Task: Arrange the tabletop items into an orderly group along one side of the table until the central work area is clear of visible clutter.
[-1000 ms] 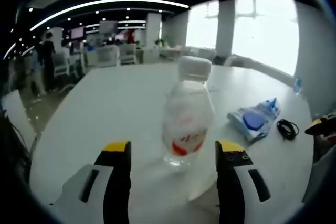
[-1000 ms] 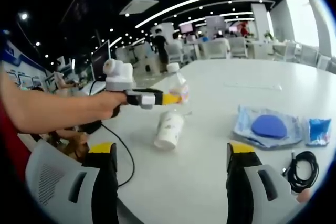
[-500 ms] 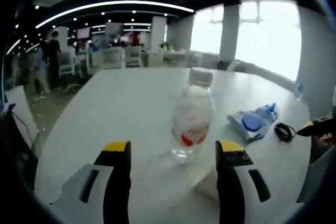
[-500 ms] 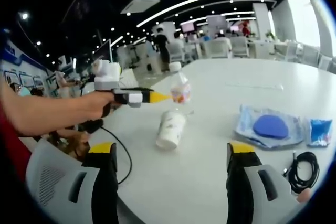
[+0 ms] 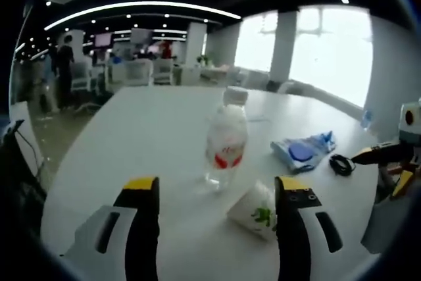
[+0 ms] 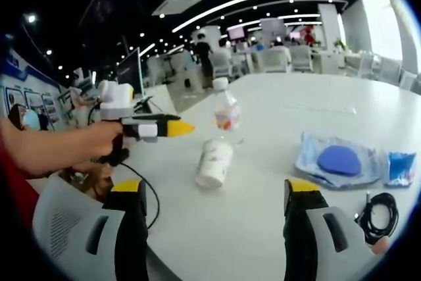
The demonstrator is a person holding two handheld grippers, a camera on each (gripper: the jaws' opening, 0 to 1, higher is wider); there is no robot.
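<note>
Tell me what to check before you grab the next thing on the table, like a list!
1. Bottle standing upright: ok.
2. Paper cup upright: not ok, it lies on its side near the bottle.
3. Left gripper open and empty: ok, its jaws stand wide apart with nothing between them.
4. Right gripper open and empty: ok.
5. Blue packet and black cable already grouped at one side: cannot tell, they lie close together, apart from the bottle and cup.
6. Middle of the table tidy: not ok, bottle and cup sit there.
</note>
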